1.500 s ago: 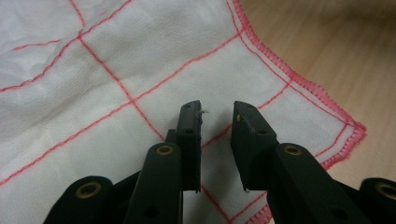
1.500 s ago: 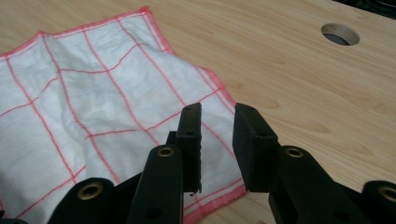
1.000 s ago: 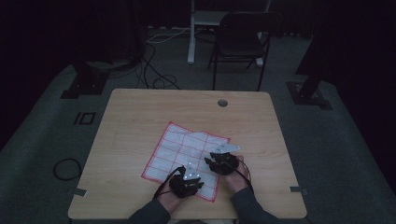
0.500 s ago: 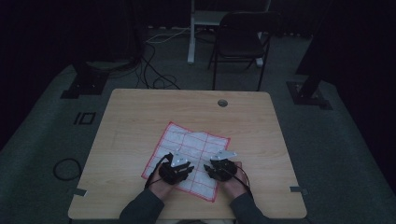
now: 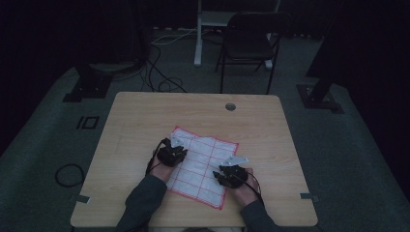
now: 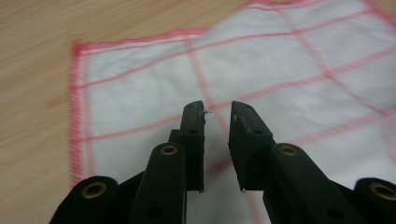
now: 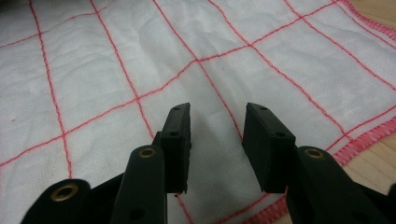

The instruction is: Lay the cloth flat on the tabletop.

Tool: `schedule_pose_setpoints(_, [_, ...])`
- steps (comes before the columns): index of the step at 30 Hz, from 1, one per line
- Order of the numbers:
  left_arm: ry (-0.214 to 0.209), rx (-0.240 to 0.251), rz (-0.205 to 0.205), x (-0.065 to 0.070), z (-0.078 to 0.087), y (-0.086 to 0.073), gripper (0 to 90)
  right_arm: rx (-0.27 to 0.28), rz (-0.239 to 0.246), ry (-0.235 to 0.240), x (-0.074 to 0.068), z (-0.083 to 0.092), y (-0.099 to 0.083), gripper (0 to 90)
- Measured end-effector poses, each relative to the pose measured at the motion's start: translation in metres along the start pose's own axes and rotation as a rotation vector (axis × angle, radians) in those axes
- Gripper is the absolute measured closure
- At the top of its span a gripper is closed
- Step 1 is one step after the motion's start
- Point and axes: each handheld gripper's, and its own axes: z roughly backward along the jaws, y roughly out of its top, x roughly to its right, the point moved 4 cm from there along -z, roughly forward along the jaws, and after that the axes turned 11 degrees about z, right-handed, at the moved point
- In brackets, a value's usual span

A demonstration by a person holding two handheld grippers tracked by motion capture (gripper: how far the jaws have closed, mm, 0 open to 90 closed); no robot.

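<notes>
We're looking at a dim studio or lab set up for recording: a pale wooden table with a round cable hole point(image 5: 230, 106) stands on grey carpet point(image 5: 48, 145), black curtains point(image 5: 58, 34) hang behind, black metal stand feet point(image 5: 87, 87) flank it, loose cables point(image 5: 159, 79) trail, and a black folding chair point(image 5: 251, 43) waits at the back.

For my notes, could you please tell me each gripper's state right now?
Left gripper: open, holding nothing, over the cloth.
Right gripper: open, holding nothing, over the cloth.

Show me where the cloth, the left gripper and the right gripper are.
cloth point(image 5: 205, 159), high view, bare white middle.
left gripper point(image 6: 217, 114), left gripper view, between its fingertips.
right gripper point(image 7: 217, 116), right gripper view, between its fingertips.
</notes>
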Motion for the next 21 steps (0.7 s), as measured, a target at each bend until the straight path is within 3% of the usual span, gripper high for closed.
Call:
schedule_pose_setpoints(4, [0.040, -0.021, 0.047, -0.013, -0.011, 0.002, 77.5, 0.001, 0.000, 0.003, 0.001, 0.001, -0.001, 62.9])
schedule_pose_setpoints(7, [0.063, -0.034, 0.053, -0.018, -0.014, 0.001, 77.9, 0.001, 0.004, 0.003, 0.002, 0.002, -0.002, 63.5])
schedule_pose_setpoints(21, [0.037, -0.025, 0.079, -0.031, -0.002, -0.012, 77.6, 0.008, 0.003, 0.012, 0.007, 0.006, -0.007, 65.1])
